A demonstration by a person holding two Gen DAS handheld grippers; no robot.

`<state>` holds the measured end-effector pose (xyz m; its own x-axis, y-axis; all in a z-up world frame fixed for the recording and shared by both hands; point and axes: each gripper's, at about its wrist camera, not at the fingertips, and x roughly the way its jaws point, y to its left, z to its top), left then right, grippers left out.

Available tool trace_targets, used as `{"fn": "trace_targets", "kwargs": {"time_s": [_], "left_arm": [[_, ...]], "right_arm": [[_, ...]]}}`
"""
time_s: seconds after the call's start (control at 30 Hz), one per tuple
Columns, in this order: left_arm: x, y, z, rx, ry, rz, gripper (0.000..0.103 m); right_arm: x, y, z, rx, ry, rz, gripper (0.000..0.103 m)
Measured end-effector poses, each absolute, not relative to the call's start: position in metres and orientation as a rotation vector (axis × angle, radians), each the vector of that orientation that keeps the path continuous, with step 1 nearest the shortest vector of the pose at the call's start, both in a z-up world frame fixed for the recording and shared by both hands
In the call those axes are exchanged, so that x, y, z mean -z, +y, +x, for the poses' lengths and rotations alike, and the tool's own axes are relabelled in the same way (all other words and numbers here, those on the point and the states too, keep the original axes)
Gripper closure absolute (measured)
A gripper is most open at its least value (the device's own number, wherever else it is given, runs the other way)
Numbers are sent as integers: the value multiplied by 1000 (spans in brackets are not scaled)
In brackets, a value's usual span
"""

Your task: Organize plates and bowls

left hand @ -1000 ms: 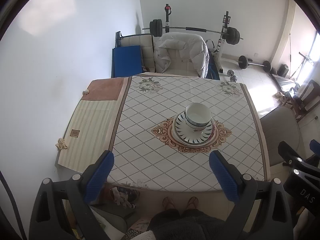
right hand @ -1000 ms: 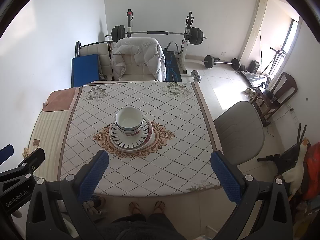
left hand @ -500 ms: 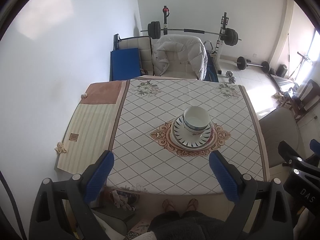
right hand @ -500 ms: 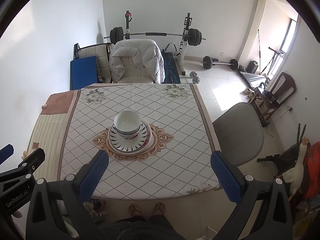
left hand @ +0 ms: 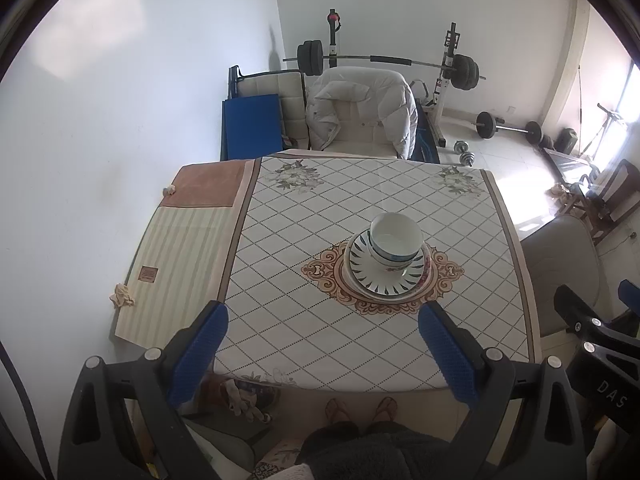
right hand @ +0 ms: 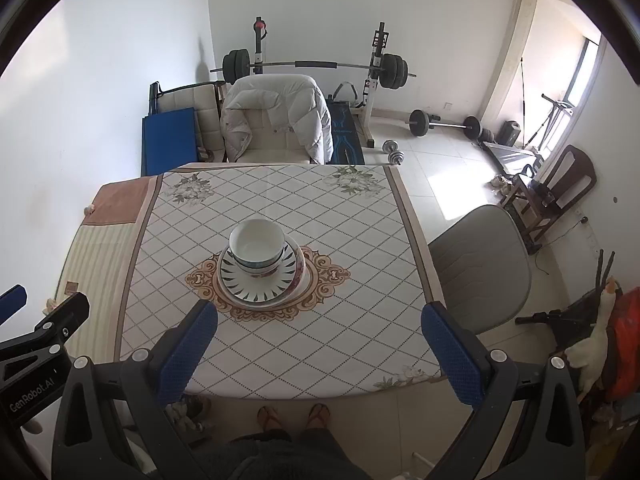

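On the table (left hand: 360, 352), the crockery sits as one stack on the central medallion: a white bowl (left hand: 395, 240) nested with others on a leaf-patterned plate (left hand: 386, 278) over a larger plate. In the left view the stack lies toward 1 o'clock; in the right view, toward 11 o'clock. The left hand-held gripper (left hand: 322, 344) and right hand-held gripper (right hand: 320, 344) both hang high above the near edge, released and holding nothing. The stacking looks finished; any next move would call for descending to the stack.

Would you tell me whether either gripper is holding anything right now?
Nothing is held: the left gripper and right gripper are both open, clear of the stacked bowls.
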<state>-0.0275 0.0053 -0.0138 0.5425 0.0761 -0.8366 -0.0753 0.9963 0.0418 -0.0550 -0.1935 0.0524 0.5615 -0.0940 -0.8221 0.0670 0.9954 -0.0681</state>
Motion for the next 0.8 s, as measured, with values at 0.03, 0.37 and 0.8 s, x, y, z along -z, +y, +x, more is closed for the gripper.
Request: {"fn": "trace_targets", "kwargs": {"time_s": [0.03, 0.37, 0.8], "left_arm": [[15, 5, -27, -91, 994, 1, 5], [16, 6, -24, -91, 994, 3, 6], [16, 8, -22, -95, 989, 0, 5]], "right_arm": [[-52, -194, -55, 94, 971, -31, 0], [-53, -197, -53, 79, 980, -24, 0], [-53, -201, -50, 78, 974, -24, 0]]}}
